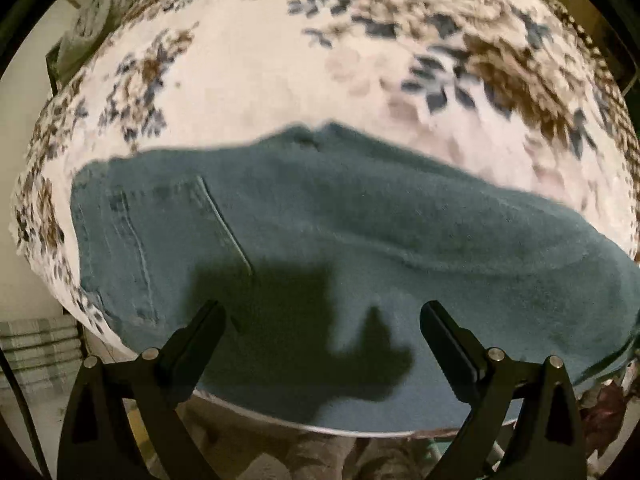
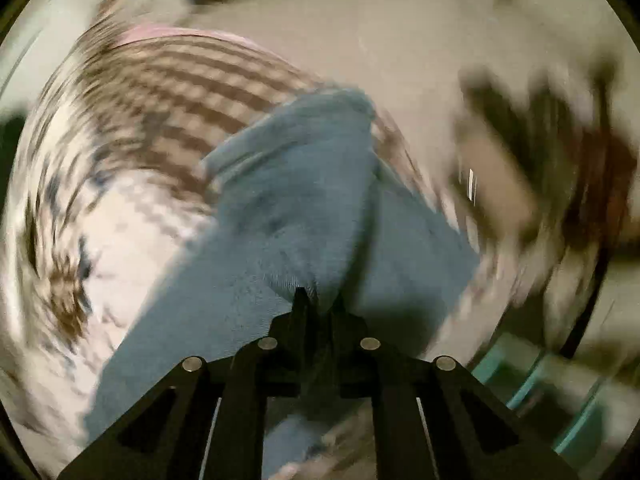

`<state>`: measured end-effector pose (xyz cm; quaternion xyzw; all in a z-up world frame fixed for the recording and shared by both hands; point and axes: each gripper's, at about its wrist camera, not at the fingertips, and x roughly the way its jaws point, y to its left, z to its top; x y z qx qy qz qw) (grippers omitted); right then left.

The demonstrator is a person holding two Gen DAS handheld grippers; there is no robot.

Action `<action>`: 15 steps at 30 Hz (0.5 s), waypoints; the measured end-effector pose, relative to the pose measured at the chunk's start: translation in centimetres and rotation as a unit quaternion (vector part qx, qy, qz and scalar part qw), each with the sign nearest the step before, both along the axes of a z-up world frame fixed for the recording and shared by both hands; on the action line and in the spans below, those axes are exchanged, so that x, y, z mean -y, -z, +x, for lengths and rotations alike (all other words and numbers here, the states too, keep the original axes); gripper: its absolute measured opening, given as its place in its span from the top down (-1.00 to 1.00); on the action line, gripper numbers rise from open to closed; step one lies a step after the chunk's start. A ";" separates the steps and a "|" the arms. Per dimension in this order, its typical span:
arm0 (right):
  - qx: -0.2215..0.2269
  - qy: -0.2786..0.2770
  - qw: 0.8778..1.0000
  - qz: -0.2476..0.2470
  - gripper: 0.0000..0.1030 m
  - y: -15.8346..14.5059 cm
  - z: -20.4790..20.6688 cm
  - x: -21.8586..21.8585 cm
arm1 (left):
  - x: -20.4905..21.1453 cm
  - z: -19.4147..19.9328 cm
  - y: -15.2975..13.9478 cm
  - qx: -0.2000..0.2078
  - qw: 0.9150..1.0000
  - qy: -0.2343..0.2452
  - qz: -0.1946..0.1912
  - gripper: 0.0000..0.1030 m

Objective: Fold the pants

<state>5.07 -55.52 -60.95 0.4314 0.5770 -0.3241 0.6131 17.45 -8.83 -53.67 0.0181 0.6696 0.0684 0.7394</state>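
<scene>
Jeans (image 1: 360, 232) flat on floral table (image 1: 280, 80), near edge | left tongs (image 1: 322, 316) spread above them, apart | right tongs (image 2: 318, 300) pinching jeans fold, lifted

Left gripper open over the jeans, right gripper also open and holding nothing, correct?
Not quite. The left gripper is open over the jeans, but the right gripper is shut on a fold of the jeans, as the right wrist view shows.

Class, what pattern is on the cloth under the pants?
Floral: brown and blue on white cloth, clearest in the left wrist view.
</scene>
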 end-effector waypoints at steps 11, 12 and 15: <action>0.094 0.023 0.990 0.107 -0.22 0.5 -4.9 -5.5 | -6.5 -4.1 -0.3 -0.028 0.996 -0.070 -0.043 -0.93; 0.095 0.005 0.988 0.120 -0.22 0.7 -4.2 -7.6 | -7.9 -4.5 -0.4 -0.028 0.995 -0.086 -0.050 -0.93; 0.086 -0.044 0.983 0.157 -0.22 1.5 -2.3 -12.5 | -13.6 -5.4 -0.5 -0.021 0.987 -0.151 -0.057 -0.93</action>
